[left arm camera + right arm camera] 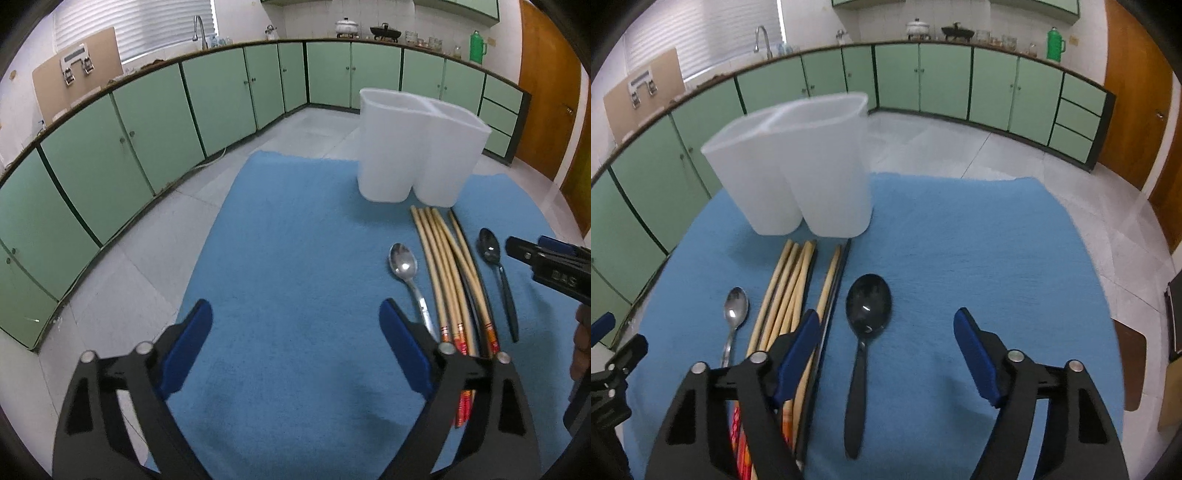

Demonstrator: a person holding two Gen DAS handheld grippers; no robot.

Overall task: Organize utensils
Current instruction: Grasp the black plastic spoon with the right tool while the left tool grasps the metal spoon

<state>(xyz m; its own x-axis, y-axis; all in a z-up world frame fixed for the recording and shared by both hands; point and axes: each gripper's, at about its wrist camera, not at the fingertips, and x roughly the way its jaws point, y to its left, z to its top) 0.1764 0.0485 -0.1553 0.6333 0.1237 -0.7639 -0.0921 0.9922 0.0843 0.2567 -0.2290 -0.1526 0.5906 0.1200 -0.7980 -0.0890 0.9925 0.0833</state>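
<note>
A white two-compartment utensil holder (417,147) (798,170) stands upright on a blue towel (295,258) (960,258). In front of it lie several wooden chopsticks (443,269) (786,288) with a black one beside them, a metal spoon (406,273) (733,317) to their left and a black spoon (496,273) (864,343) to their right. My left gripper (295,321) is open and empty above the towel, left of the metal spoon. My right gripper (886,328) is open and empty, its jaws either side of the black spoon; it also shows in the left wrist view (546,262).
Green cabinets (221,96) (960,77) run along the walls under a counter with a sink tap (199,29), pots and a green flask (478,44). A wooden door (546,92) is at the right. The grey tiled floor (129,266) surrounds the table.
</note>
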